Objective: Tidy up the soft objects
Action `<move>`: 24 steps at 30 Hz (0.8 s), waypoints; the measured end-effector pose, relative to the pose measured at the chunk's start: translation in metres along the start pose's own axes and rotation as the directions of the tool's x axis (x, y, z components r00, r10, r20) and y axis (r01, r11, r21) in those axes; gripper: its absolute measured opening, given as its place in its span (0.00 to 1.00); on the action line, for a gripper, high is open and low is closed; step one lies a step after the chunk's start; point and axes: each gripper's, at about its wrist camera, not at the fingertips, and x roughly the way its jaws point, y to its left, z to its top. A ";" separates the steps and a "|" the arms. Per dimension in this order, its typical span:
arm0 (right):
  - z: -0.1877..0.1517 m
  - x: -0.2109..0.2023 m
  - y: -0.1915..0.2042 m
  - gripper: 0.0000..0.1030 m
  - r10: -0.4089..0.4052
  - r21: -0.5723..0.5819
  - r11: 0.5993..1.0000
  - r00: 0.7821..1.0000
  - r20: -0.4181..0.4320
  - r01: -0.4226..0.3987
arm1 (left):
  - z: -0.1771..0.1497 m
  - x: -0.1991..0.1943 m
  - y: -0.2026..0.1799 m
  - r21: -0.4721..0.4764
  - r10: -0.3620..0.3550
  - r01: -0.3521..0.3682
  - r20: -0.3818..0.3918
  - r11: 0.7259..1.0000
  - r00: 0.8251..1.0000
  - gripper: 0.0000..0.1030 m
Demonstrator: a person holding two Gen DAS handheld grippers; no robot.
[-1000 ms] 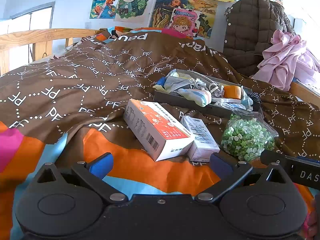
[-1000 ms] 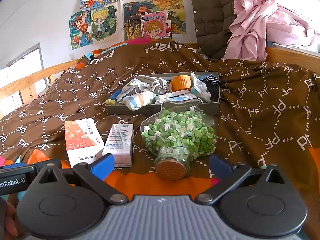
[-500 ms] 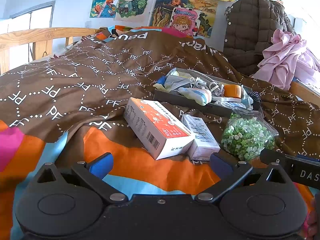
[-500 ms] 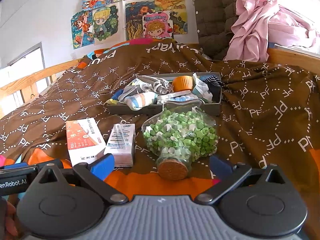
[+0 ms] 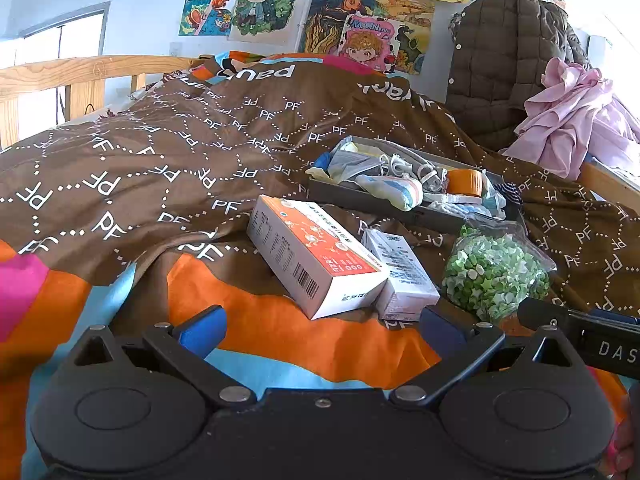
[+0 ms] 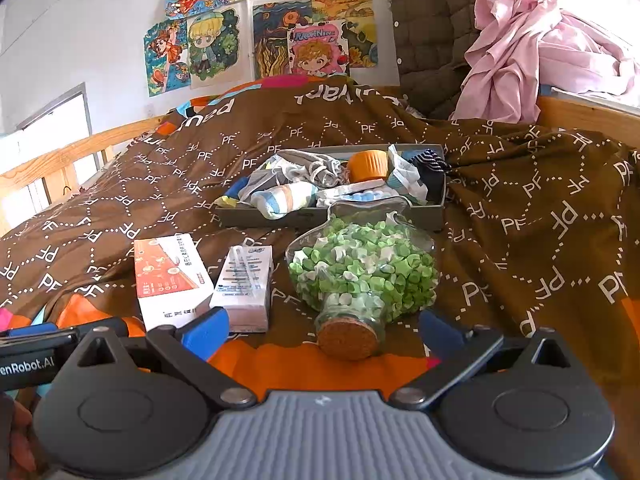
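Observation:
A grey tray point(image 5: 360, 200) point(image 6: 280, 218) on the brown quilt holds rolled socks point(image 5: 396, 194) point(image 6: 286, 198), crumpled cloths and an orange lid point(image 6: 368, 166). In front of it lie an orange-and-white box point(image 5: 316, 254) point(image 6: 170, 276), a smaller white box point(image 5: 400, 272) point(image 6: 244, 280) and a corked glass jar of green paper stars point(image 5: 496, 272) point(image 6: 360, 276). My left gripper point(image 5: 320, 328) is open, low over the orange part of the quilt, short of the boxes. My right gripper point(image 6: 324, 330) is open, its blue fingers either side of the jar's cork point(image 6: 346, 340).
A brown quilted jacket point(image 6: 432, 32) and pink garment point(image 6: 540, 52) hang at the back right over a wooden bed rail point(image 6: 588, 114). Drawings cover the wall. The bed's wooden headboard point(image 5: 60, 76) runs along the left. The quilt's left half is bare.
Both views have shifted very slightly; the objects sit a touch lower in the right wrist frame. Both grippers stay open and nothing on the bed has moved.

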 end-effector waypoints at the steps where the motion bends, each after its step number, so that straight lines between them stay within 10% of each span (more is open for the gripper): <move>1: 0.000 0.000 0.000 1.00 0.001 0.000 1.000 1.000 -0.001 -0.001 | 0.000 0.000 0.000 0.000 0.000 0.000 -0.001 1.000 1.000 0.99; 24: -0.001 0.000 0.001 1.00 0.007 -0.004 1.000 1.000 -0.005 -0.007 | 0.000 -0.001 0.001 -0.001 0.001 -0.001 0.003 1.000 1.000 0.99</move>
